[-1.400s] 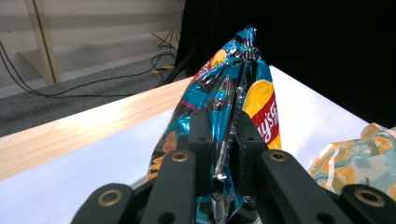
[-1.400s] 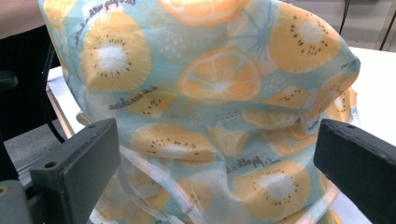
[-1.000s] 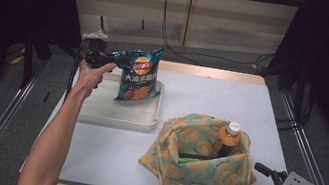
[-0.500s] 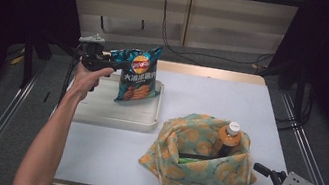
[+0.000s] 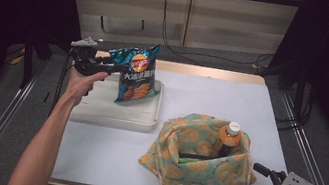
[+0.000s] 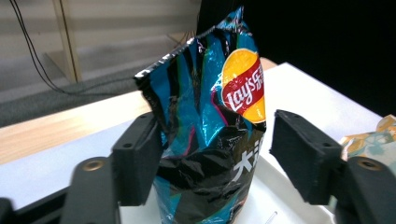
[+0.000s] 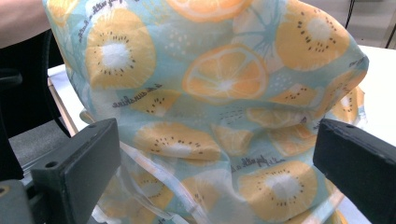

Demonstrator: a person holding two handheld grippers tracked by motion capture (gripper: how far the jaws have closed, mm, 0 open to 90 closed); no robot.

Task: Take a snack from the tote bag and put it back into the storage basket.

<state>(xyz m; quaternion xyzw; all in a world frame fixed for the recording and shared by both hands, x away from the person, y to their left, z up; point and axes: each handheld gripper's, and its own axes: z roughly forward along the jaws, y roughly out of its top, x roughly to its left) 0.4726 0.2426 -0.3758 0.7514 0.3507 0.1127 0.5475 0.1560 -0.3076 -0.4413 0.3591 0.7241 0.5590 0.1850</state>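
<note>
**Chip bag lifted at the tray**

Since the earlier frame we see the left gripper [image 5: 117, 68] a little farther to the left and higher, and the chip bag [image 5: 137, 73] has come with it; the right gripper [image 5: 250, 182] has hardly moved. In the high view the bag hangs upright above the far part of the white tray [image 5: 113, 114], and its lower edge looks just over the tray floor; we cannot tell if it touches. In the left gripper view the chip bag [image 6: 210, 135] stands between the two black jaws. One jaw presses on the crumpled edge of the bag, the other jaw is apart from it with a gap, so we cannot tell if the tongs truly grip the bag.

Our right gripper waits at the near right corner of the table [image 5: 213, 93], its jaws spread wide and holding nothing. Just in front of it is the fruit-print cloth bag [image 5: 190, 168], with an orange bottle [image 5: 228, 138] standing inside.
</note>
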